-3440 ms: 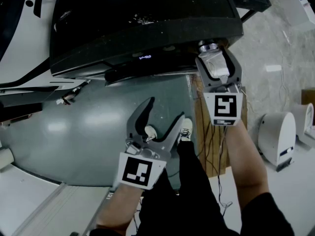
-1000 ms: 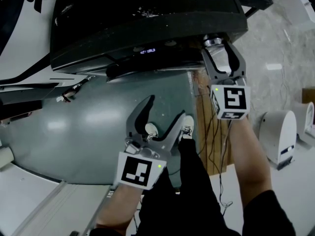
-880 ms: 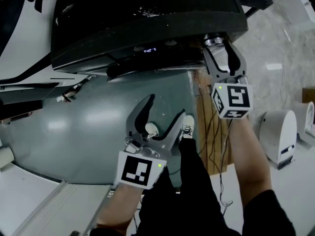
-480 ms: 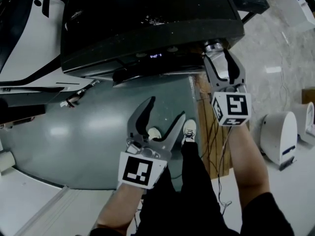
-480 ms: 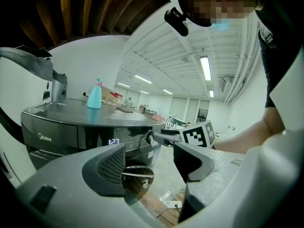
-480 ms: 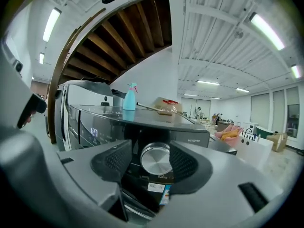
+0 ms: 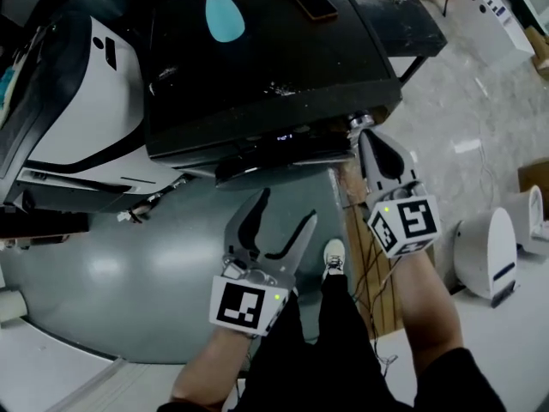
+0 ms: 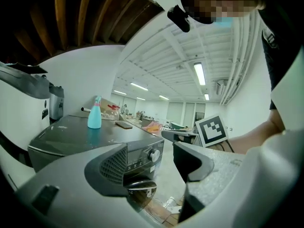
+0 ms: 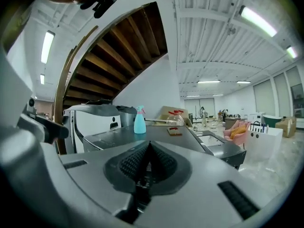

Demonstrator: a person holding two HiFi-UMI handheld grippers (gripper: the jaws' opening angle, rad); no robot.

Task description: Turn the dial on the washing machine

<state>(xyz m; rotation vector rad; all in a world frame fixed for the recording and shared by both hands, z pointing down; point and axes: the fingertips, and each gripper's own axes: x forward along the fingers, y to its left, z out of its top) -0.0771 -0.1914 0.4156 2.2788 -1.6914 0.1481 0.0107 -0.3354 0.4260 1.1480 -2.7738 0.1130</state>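
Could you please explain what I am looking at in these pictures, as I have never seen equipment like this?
There is no robot arm here: a person holds a pair of tongs in each hand. The top-down picture comes from a camera on the person's head. In it the left tongs stand open above the floor, and the right tongs are at the front corner of a dark washing machine. The other two pictures come from cameras riding on the tongs, looking along their jaws. The left one shows the machine's dial ahead. The right one shows jaws that have just closed with nothing between them. On the machine's top are a teal spray bottle and a flat phone-like object. Nothing is held.
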